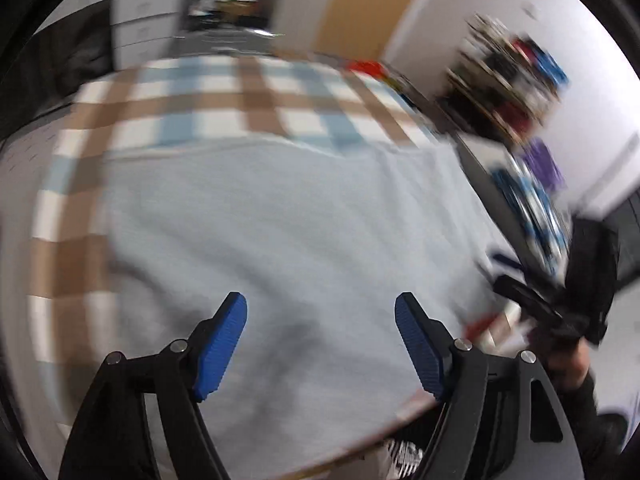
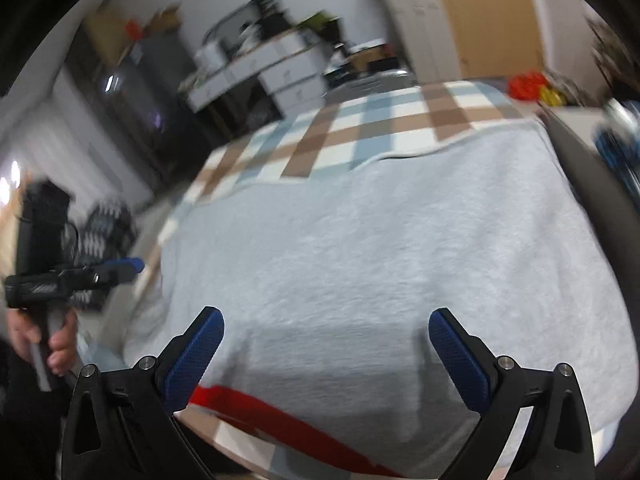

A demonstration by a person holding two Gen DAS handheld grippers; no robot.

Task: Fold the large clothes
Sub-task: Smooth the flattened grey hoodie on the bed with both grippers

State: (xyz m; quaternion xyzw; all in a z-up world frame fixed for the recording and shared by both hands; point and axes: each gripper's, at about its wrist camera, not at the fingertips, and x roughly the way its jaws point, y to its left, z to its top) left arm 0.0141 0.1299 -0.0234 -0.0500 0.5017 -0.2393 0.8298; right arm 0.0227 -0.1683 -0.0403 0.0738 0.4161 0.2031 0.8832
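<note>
Right wrist view: checked cloth [image 2: 384, 120] in brown, blue and white over the table – bare only at the far end.
Garment: pale grey fleecy piece [image 2: 380, 248] spread flat on that cloth, covering most of it, near edge folded over.
Red strip [image 2: 280, 420]: at the near table edge, just under the garment's fold.
Right gripper [image 2: 326, 356]: blue pads wide apart above the near fold – nothing between them.
Left gripper [image 1: 320, 344]: pads apart over the garment, holding nothing; blurred.

Motion blur smears the wall shelf [image 1: 508, 84] beyond reading; the red strip [image 2: 280, 424] runs off-frame.
</note>
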